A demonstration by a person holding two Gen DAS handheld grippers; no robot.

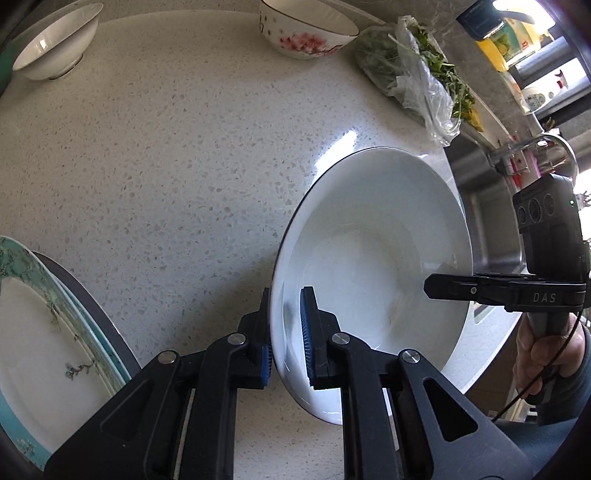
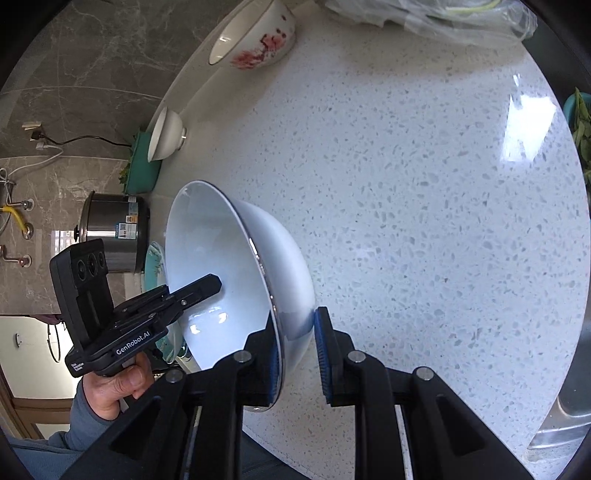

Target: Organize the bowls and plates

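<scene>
A large white bowl [image 1: 369, 258] with a thin dark rim hangs tilted above the speckled counter [image 1: 166, 166], held from two sides. My left gripper [image 1: 286, 332] is shut on its near rim, one blue pad inside and one outside. At the opposite rim my right gripper [image 1: 432, 288] comes in from the right, held by a hand. In the right wrist view my right gripper [image 2: 299, 350] is shut on the white bowl [image 2: 214, 266], and my left gripper [image 2: 218, 286] bites the far rim. A stack of teal-rimmed plates [image 1: 37, 332] lies at the lower left.
A small white bowl [image 1: 55, 44] and a red-flowered bowl [image 1: 306, 33] stand at the counter's back. A bag of greens [image 1: 413, 74] lies beside the steel sink [image 1: 480, 221] and its faucet [image 1: 532, 147]. A steel pot [image 2: 114, 232] and a green tray [image 2: 142, 166] stand by the wall.
</scene>
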